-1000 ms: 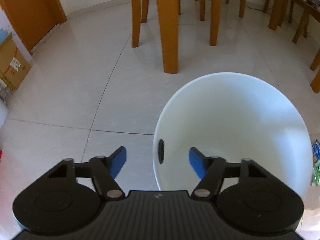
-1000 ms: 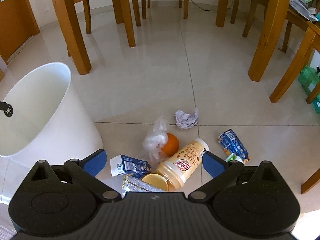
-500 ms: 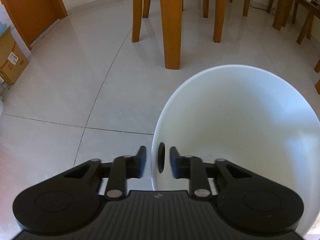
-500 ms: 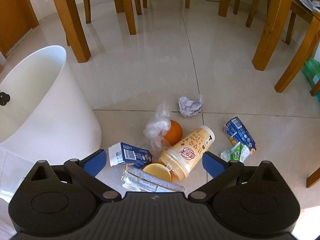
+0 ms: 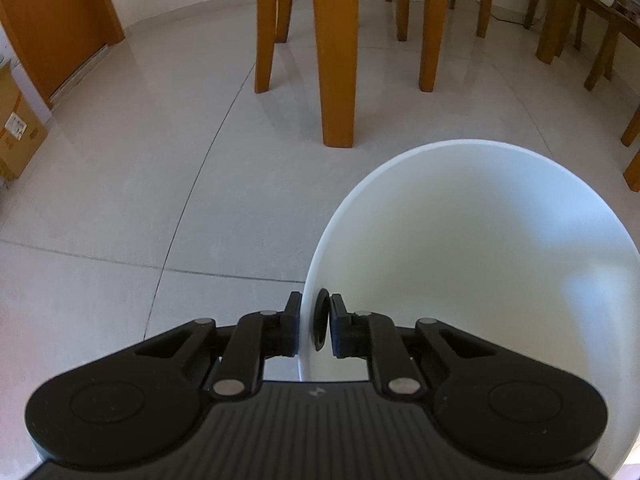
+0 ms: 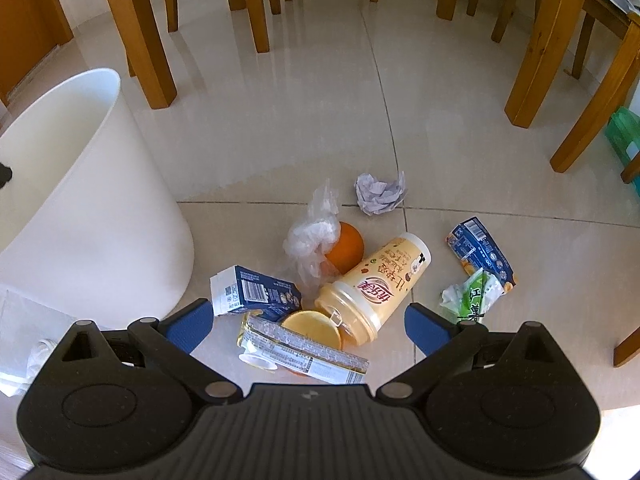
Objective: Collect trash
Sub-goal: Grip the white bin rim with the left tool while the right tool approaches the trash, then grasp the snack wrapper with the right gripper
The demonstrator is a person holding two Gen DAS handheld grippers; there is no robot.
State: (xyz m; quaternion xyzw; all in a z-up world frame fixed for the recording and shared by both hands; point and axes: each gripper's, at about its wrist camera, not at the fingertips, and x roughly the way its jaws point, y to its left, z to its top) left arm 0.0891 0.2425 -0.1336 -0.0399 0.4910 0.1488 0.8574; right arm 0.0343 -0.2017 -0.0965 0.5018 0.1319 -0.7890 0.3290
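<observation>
A white trash bin [image 5: 480, 248] stands on the tiled floor, and my left gripper [image 5: 312, 324] is shut on its near rim beside a small black knob [image 5: 321, 318]. In the right wrist view the same bin [image 6: 92, 216] is at the left. Trash lies on the floor: a yellow drink cup [image 6: 376, 284] on its side, an orange [image 6: 347, 242] against a clear plastic bag [image 6: 314, 236], a dark blue carton [image 6: 256, 296], a foil wrapper [image 6: 304, 354], crumpled paper [image 6: 380, 194], a blue pack [image 6: 482, 250] and a green wrapper [image 6: 474, 294]. My right gripper [image 6: 307, 322] hangs open above the pile.
Wooden table and chair legs [image 6: 140, 36] stand behind the bin and the trash, with more legs [image 6: 540, 48] at the right. A cardboard box [image 5: 16, 128] and a wooden door [image 5: 52, 28] are at the far left. Clear plastic [image 6: 24, 344] lies beside the bin.
My left gripper has closed from open onto the bin's rim. The bin has tilted and shifted left in the right wrist view, and the right gripper has drawn a little nearer the trash pile.
</observation>
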